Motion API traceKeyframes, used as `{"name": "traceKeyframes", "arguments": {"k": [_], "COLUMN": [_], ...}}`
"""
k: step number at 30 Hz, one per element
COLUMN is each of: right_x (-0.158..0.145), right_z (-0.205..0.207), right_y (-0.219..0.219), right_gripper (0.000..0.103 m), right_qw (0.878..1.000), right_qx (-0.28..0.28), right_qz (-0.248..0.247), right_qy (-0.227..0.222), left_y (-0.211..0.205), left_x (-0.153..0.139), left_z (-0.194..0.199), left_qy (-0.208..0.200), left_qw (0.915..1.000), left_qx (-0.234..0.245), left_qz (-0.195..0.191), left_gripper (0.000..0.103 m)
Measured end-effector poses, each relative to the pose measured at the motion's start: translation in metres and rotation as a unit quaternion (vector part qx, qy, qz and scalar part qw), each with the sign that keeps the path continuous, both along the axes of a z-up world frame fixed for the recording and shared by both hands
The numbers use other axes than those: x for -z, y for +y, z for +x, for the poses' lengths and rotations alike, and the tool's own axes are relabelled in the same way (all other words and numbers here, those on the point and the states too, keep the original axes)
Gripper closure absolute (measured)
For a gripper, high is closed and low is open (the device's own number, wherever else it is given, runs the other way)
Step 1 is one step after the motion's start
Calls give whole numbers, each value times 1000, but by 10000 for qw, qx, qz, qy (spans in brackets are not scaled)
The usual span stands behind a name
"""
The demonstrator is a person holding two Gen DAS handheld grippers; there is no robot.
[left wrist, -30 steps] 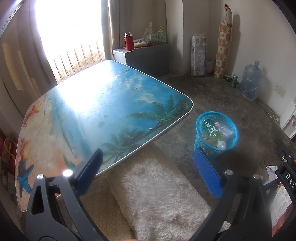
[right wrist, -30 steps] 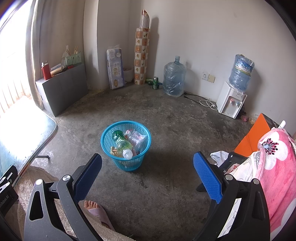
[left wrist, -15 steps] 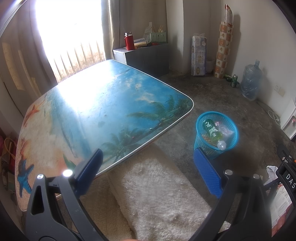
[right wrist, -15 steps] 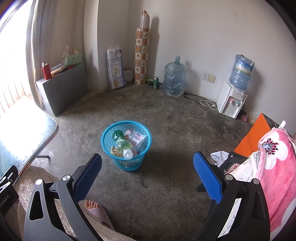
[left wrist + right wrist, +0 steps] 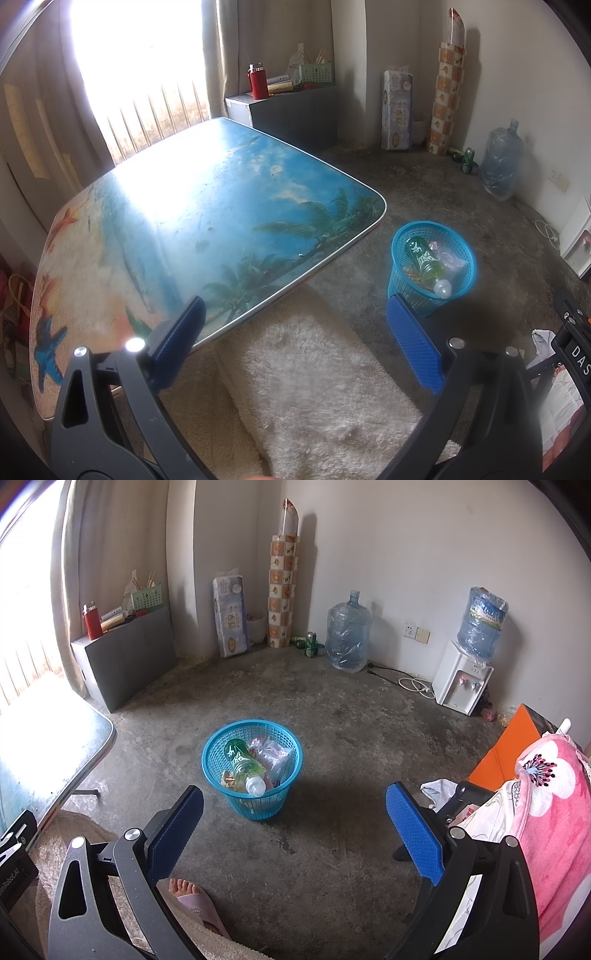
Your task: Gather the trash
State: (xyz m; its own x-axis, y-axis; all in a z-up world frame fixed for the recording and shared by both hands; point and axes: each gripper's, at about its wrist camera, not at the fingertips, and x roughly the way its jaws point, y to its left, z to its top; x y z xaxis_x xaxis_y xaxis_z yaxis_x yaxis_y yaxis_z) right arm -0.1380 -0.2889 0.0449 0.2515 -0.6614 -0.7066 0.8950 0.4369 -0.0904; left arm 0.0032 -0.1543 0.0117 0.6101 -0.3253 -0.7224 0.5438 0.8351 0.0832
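Note:
A blue mesh trash basket stands on the concrete floor; it also shows in the left wrist view. In it lie a green plastic bottle and clear crumpled wrappers. My left gripper is open and empty, held above a cream fluffy rug beside the beach-print table. My right gripper is open and empty, above the bare floor in front of the basket.
A grey cabinet with a red flask stands at the back left. Water jugs, a dispenser, green cans and a tissue pack line the far wall. A pink blanket is at right. A slippered foot is below.

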Motion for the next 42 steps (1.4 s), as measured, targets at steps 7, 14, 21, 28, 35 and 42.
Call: {"name": "traceKeyframes", "arguments": {"k": [7,14,21,28,35,42], "right_x": [0,0,0,-1,-1,0], "right_z": [1,0,0,1,1,2], "right_y": [0,0,0,2,2,3], "right_gripper": [7,7,7,7,7,7], "right_qw": [10000,10000,10000,10000,10000,10000], "right_qx": [-4,-7,-4,7,7,16], "right_qz": [4,7,6,-6,1,4], "right_qy": [-2,1,-2,-16,-16,-21], "left_y": [0,0,0,0,0,0], "left_x": [0,0,-1,-1,-1,-1], "left_z": [0,0,1,1,1,1], "left_qy": [0,1,3,1,4,7], "left_qw": [10000,10000,10000,10000,10000,10000], "left_qx": [-5,-7,0,-3,0,-4], "left_qz": [-1,-2,-1,-5,-2,-3], "left_gripper": [9,9,9,9,9,9]}}
